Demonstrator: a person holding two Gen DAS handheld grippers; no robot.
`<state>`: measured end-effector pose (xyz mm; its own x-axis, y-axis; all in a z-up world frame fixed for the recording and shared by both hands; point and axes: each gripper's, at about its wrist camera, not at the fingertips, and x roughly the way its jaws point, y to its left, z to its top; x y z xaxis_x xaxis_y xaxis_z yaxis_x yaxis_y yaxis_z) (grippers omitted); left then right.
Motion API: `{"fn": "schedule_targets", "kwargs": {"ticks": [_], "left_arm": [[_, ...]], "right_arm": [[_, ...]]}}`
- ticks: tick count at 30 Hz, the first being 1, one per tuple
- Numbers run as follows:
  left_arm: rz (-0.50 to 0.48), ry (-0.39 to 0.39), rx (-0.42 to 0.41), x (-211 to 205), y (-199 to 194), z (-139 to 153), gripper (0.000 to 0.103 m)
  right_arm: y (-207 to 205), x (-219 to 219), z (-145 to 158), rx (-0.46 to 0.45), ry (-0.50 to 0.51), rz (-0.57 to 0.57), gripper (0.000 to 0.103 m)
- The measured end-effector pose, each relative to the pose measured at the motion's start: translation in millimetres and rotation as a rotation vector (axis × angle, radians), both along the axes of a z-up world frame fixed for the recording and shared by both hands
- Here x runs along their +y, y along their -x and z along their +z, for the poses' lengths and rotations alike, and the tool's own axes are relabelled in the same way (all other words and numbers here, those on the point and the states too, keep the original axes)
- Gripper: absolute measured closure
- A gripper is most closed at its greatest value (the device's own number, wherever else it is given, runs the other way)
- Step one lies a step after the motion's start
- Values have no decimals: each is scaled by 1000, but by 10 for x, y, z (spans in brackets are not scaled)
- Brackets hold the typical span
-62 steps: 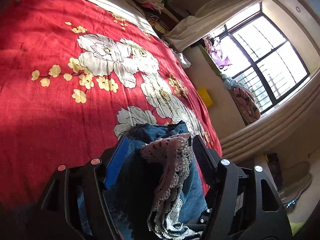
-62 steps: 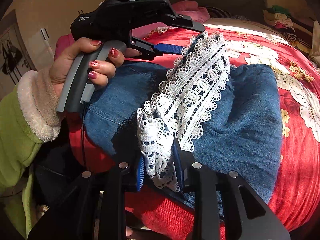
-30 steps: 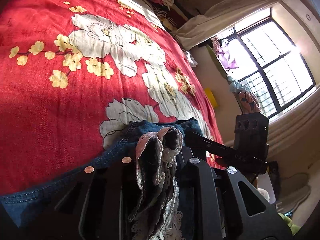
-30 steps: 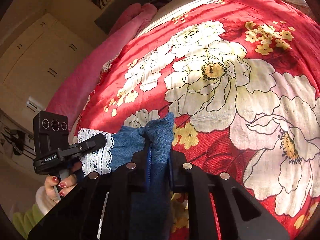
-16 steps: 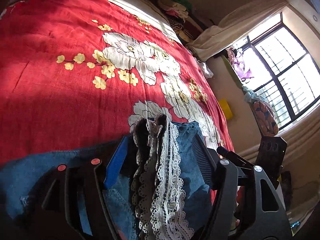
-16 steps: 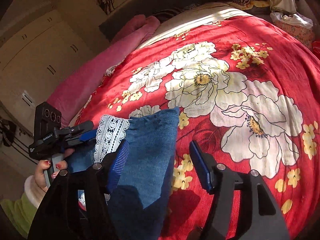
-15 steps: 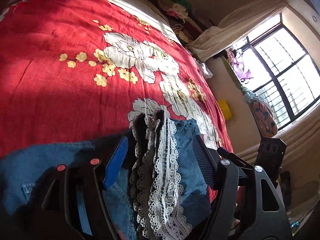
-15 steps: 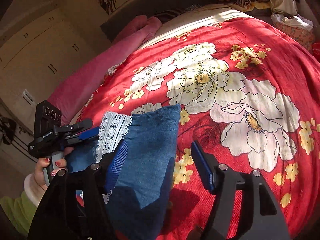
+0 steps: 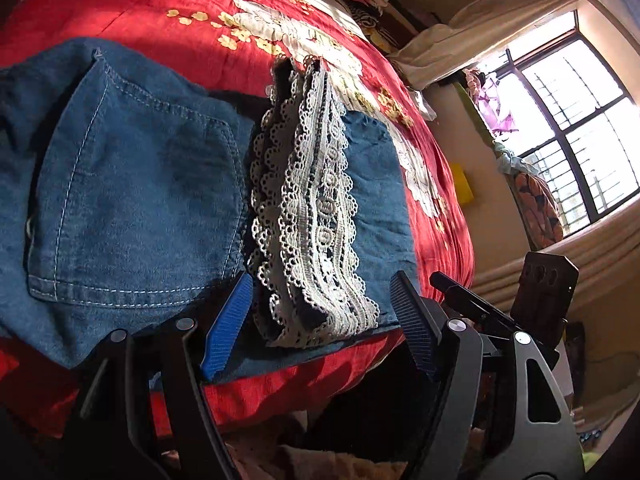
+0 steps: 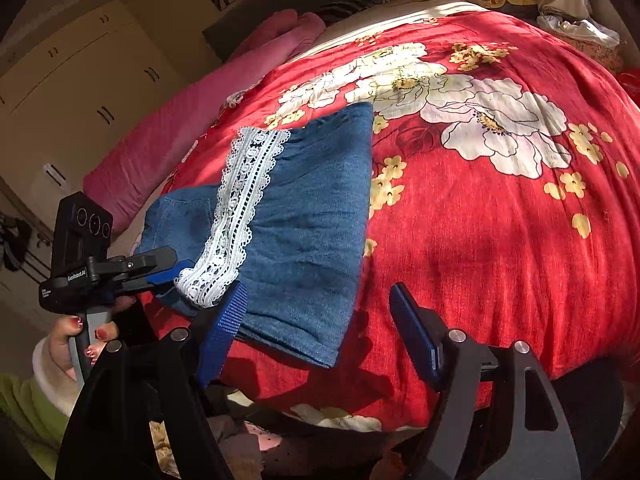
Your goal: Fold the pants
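Red bedspread (image 10: 500, 240): pants (image 9: 132, 200) lie just beyond both spread fingers (image 9: 226, 320).

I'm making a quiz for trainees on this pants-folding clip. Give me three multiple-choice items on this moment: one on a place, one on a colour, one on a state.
1. Where do the denim pants lie?
A. on the floor
B. on the red floral bedspread, near its front edge
C. on the windowsill

2. What colour is the lace trim on the pants?
A. white
B. black
C. yellow

3. How are the left gripper and right gripper?
A. both shut on the lace
B. only the left is shut
C. both open, holding nothing

Answers:
1 B: red flowered cloth shows around the denim in both views.
2 A: the scalloped band is white against the blue.
3 C: in each wrist view the blue-padded fingers stand wide apart, with no cloth pinched between them.
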<state>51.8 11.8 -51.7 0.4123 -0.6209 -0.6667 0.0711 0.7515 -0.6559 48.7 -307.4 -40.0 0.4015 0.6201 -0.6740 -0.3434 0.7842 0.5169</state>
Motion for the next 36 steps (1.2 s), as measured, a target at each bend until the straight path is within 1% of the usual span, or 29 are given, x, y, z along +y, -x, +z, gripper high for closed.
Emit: {"fn": "schedule_targets", "kwargs": {"ticks": [2,7,9,10,11,12,13,15,16,17,18,19,20,22,24,26,28,31,36], "left_arm": [[18,41,35,37,6,-56,40],[46,30,60,59,36,-58,40],[45,39,78,28,65,-89,40],[43,50,87,11,68,-105,42],[47,45,91,-7,66,-122,52],[45,31,97,-27,63,-145,58],[42,33,100,-38,59,-167,71],[38,51,112,-46,57,-203,74],[37,44,110,-40,68,-204,76],[38,37,107,-39,78,-192,78],[37,36,105,-36,89,-171,79],[38,36,98,-30,108,-139,79],[34,27,86,-29,133,-101,79],[24,-20,52,-26,194,-33,79],[16,-70,37,-45,241,-11,79],[14,-121,35,-75,257,-51,79],[9,-159,35,-116,253,-99,79],[-2,-192,27,-133,216,-128,77],[-16,-238,1,-196,223,-95,77]], "right_arm": [[21,14,-20,10,-11,3,30],[7,49,-52,22,3,5,30],[-23,56,-89,35,-7,7,30],[-36,55,-111,45,-6,4,30],[-48,45,-137,56,-13,4,30],[-59,38,-163,70,-24,5,30],[-67,37,-182,82,-31,5,30],[-85,42,-224,99,-58,24,31],[-99,37,-253,114,-76,28,35],[-113,43,-282,128,-90,40,61],[-116,40,-296,130,-89,41,77],[-106,33,-287,122,-88,42,88],[-85,27,-257,109,-95,51,88],[-43,0,-177,78,-101,59,88],[-23,-20,-165,65,-67,62,88],[-17,-6,-249,75,6,57,88],[-21,-5,-375,110,14,54,88],[-16,-14,-393,108,10,52,88],[-4,76,-315,75,80,65,86]]}}
